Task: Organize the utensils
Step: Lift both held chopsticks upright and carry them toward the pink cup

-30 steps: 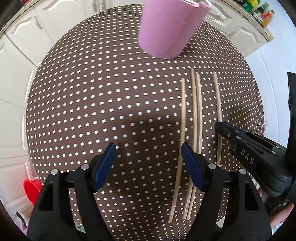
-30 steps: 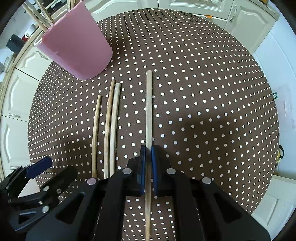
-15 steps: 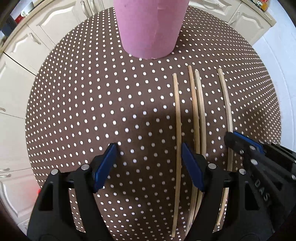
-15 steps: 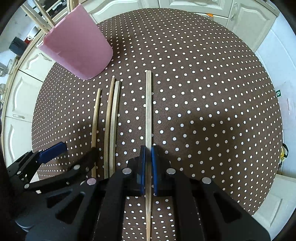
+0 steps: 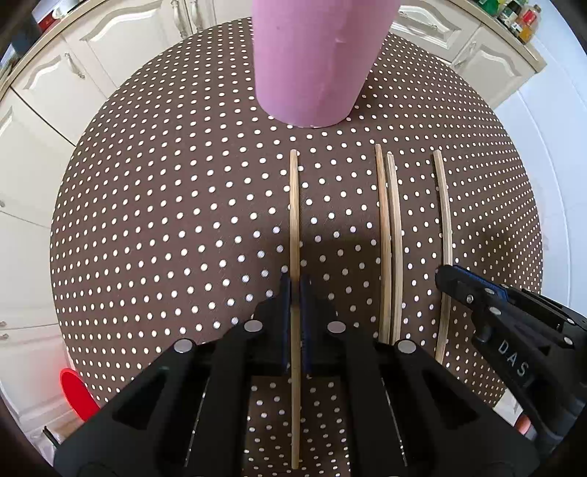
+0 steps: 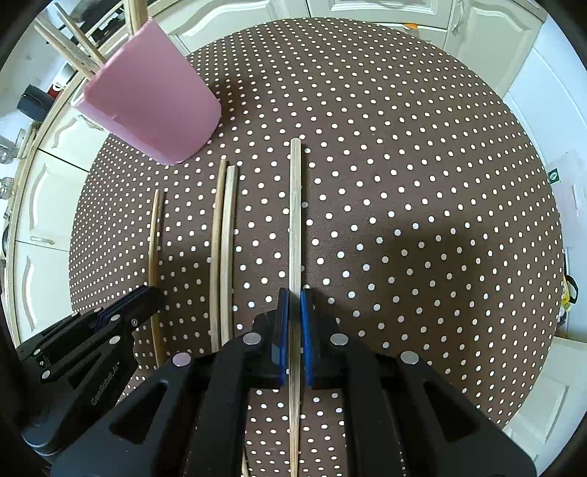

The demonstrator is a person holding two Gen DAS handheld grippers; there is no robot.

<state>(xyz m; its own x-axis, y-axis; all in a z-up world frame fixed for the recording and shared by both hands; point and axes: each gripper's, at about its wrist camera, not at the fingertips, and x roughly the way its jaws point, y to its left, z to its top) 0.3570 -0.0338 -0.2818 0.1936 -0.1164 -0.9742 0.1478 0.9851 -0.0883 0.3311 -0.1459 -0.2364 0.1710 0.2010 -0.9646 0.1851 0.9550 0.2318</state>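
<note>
Several wooden chopsticks lie side by side on a round brown dotted table (image 5: 183,220). My left gripper (image 5: 295,290) is shut on the leftmost chopstick (image 5: 294,212). My right gripper (image 6: 294,297) is shut on the rightmost chopstick (image 6: 294,205), which also shows in the left wrist view (image 5: 444,220). A pair of chopsticks (image 5: 388,227) lies between them, touching each other; the pair shows in the right wrist view (image 6: 223,235). A pink holder (image 5: 312,58) stands beyond the chopstick tips, with several chopsticks (image 6: 73,51) standing in it.
White kitchen cabinets (image 6: 367,11) surround the table. A red object (image 5: 75,392) sits below the table's left edge. Bottles (image 5: 521,22) stand on a counter at the far right.
My left gripper moved right over the leftmost chopstick and closed on it; it was open before. The pink holder looms closer. My right gripper stayed shut on its chopstick.
</note>
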